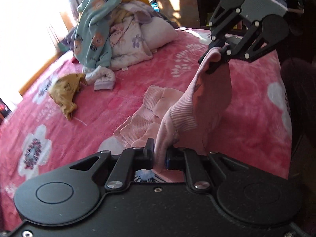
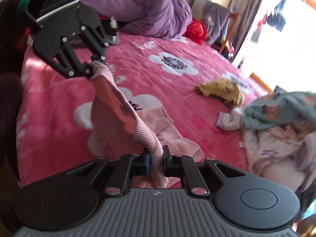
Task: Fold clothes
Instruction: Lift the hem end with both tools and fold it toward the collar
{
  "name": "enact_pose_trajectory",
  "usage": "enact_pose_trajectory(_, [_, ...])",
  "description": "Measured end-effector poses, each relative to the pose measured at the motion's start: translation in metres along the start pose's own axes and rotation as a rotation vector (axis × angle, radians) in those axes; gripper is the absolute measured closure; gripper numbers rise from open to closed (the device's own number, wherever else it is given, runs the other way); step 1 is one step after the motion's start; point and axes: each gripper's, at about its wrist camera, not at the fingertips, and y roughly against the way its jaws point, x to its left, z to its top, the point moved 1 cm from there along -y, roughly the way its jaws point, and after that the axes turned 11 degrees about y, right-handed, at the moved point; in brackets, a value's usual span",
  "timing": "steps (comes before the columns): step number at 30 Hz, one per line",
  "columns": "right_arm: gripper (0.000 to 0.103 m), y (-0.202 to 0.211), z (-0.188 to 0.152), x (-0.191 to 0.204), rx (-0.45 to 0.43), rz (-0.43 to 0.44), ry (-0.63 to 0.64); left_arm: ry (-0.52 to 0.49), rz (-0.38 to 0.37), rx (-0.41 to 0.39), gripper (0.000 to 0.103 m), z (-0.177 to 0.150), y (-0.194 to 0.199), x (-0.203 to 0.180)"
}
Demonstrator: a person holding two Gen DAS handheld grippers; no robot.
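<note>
A bed covered by a pink floral blanket (image 1: 138,83) fills the left wrist view, with a heap of unfolded clothes (image 1: 110,39) piled near a bright window. The left gripper (image 1: 159,156) pinches one edge of a pink garment (image 1: 209,98), raised off the bed; the right gripper (image 1: 215,59) clamps the far edge. More pink fabric (image 1: 150,114) trails on the blanket below. A yellow garment (image 1: 67,92) lies apart.

In the right wrist view, the same blanket (image 2: 177,43) runs toward a purple duvet (image 2: 146,6). The right gripper (image 2: 156,158) is closed on the pink garment's (image 2: 116,106) ribbed hem, and the left gripper (image 2: 92,69) grips its opposite end.
</note>
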Motion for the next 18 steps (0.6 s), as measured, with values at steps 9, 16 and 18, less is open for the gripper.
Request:
enact_pose_trajectory(9, [0.088,-0.074,-0.022,-0.091,0.029,0.168,-0.27,0.25,-0.17,0.066,0.093,0.029,-0.056,0.072])
enact_pose_trajectory(16, [0.066,-0.111,-0.051,-0.119,0.016,0.091,-0.476,0.493,-0.173,0.001,0.088,0.016,-0.091,0.105])
enact_pose_trajectory(18, [0.049,-0.115,-0.061,-0.125,-0.005,0.022,-0.541,0.573,-0.13,-0.066,0.078,0.006,-0.088,0.108])
